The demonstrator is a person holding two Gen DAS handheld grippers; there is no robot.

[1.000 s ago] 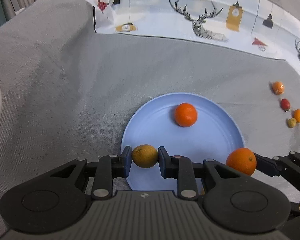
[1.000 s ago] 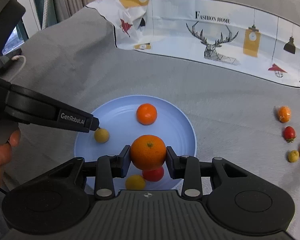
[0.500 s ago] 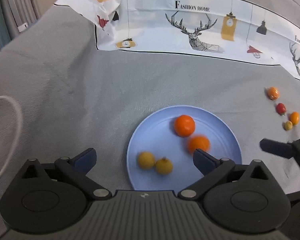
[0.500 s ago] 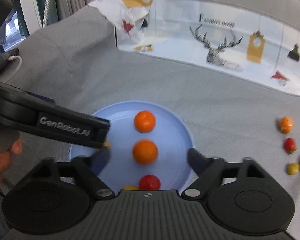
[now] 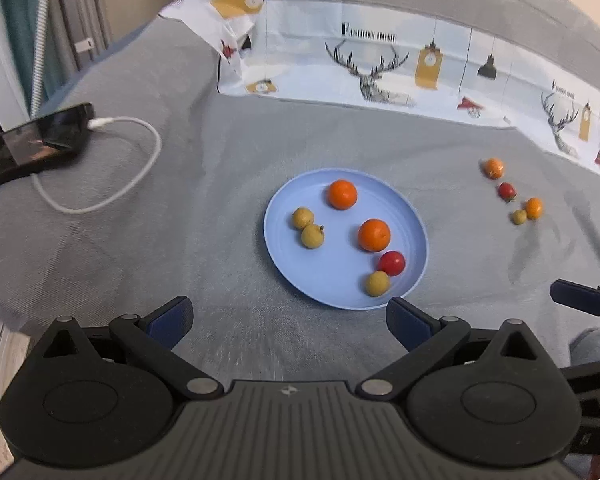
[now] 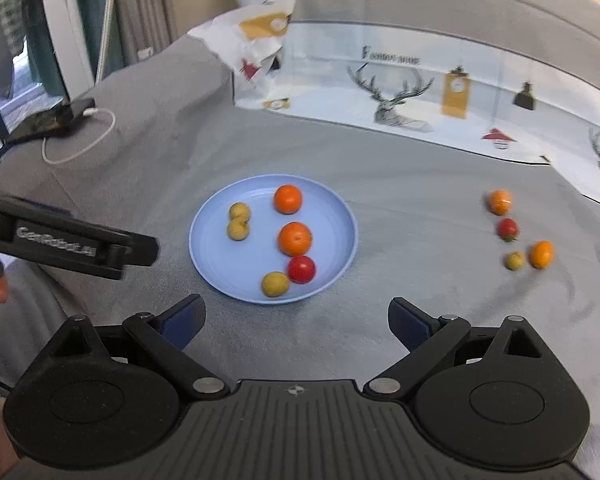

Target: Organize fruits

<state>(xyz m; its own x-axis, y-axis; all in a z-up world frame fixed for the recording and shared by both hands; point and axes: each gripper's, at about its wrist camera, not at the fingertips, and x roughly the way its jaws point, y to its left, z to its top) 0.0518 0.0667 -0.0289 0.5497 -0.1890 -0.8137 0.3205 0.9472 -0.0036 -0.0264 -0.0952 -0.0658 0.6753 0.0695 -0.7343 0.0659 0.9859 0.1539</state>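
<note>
moved: since a second ago both grippers have let go; the tan fruit [image 5: 312, 236] and orange [image 5: 374, 234] they held now lie on the plate [image 5: 300, 280], grippers lifted back.
fruit on plate: six, grouped by kind.
fruit off plate: four [image 5: 512, 196], well apart on the grey cloth [image 5: 180, 208], likely next.
left gripper [image 5: 290, 320]: jaws wide apart, empty.
right gripper [image 6: 296, 322]: jaws opening, nothing between.

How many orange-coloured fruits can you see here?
4. Two lie on the blue plate: one near its far edge, one in the middle. Two sit on the grey cloth to the right. None seem hidden.
</note>
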